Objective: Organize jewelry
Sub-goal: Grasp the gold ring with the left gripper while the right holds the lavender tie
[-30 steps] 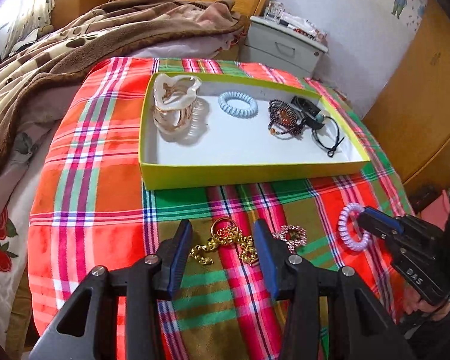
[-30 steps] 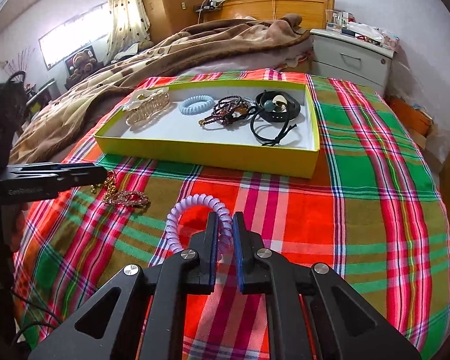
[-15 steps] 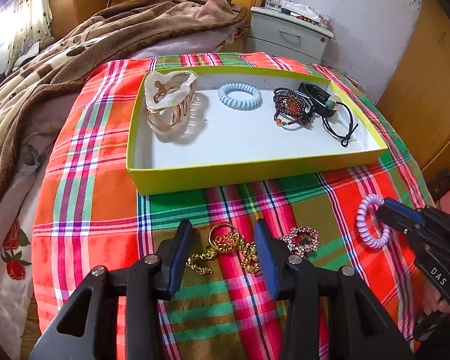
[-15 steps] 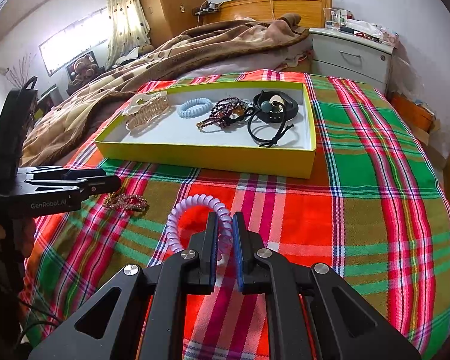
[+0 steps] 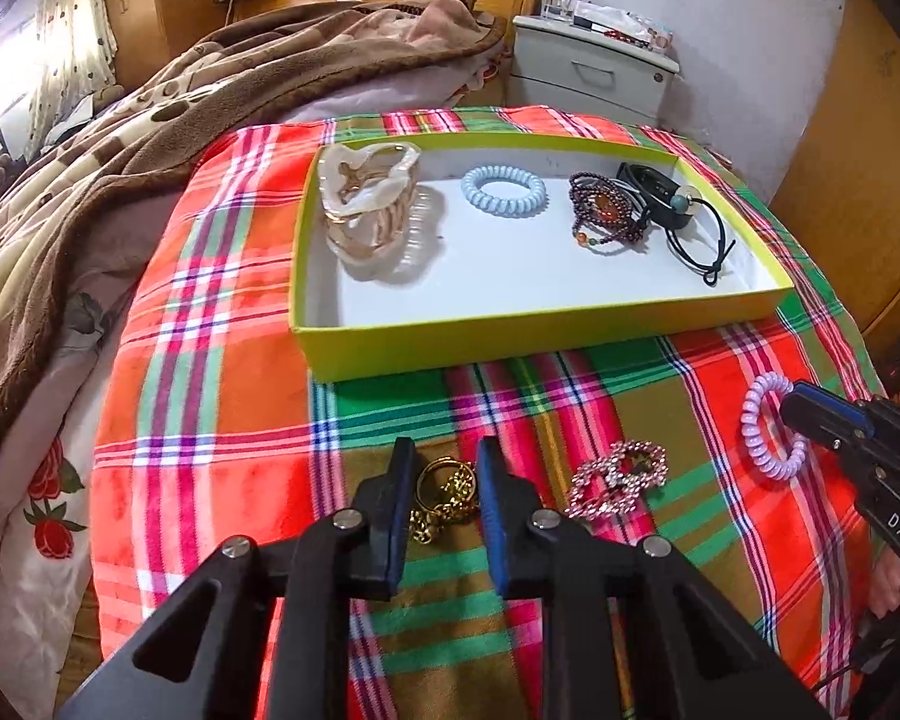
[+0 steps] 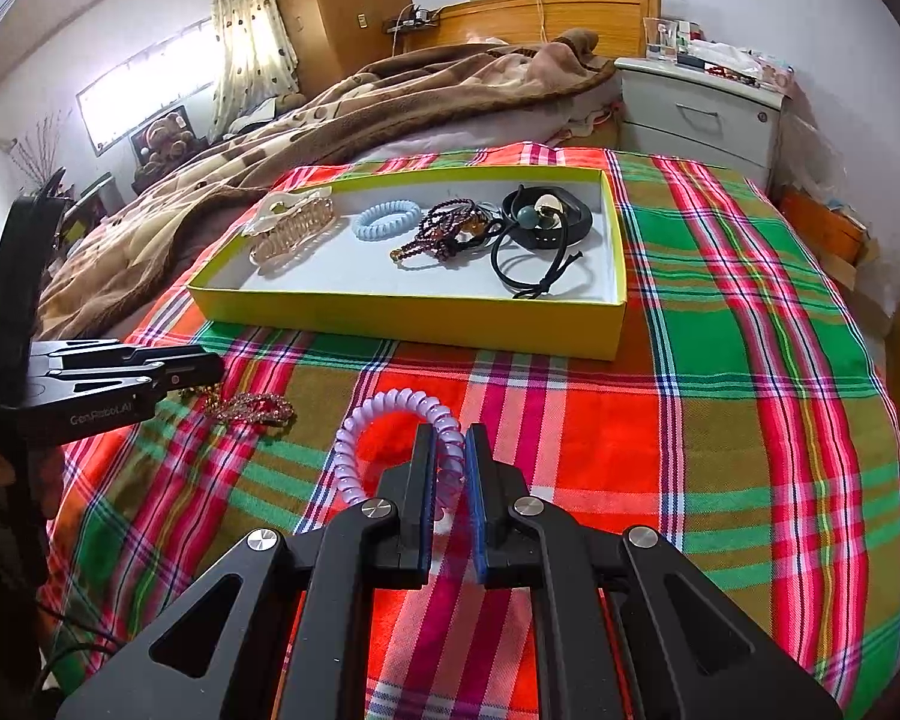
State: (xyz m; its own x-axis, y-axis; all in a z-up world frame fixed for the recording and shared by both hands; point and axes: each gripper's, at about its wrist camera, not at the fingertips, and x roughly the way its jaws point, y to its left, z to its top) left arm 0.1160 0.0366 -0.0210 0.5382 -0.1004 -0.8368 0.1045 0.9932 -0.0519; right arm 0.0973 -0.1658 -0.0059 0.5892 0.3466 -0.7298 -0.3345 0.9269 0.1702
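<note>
A gold chain (image 5: 447,492) lies bunched on the plaid cloth between the jaws of my left gripper (image 5: 444,456), which are closing, and it touches both pads. My right gripper (image 6: 450,462) is shut on a purple spiral hair tie (image 6: 354,438) that rests on the cloth. The left wrist view shows that tie (image 5: 762,420) at the right gripper's tip (image 5: 792,405). A pink rhinestone piece (image 5: 621,477) lies between the two grippers. The yellow box (image 5: 510,342) beyond holds a beige claw clip (image 5: 369,210), a blue spiral tie (image 5: 504,190), a dark bead bracelet (image 5: 606,216) and black bands (image 5: 660,198).
The plaid cloth (image 6: 720,420) covers the foot of a bed. A brown blanket (image 5: 120,138) is heaped at the left and behind. A white nightstand (image 6: 696,108) stands at the back right, with a wooden wardrobe (image 5: 858,180) to the right.
The left jaws have come in from wide apart and gathered the gold chain between them. The right gripper has kept still on the purple tie.
</note>
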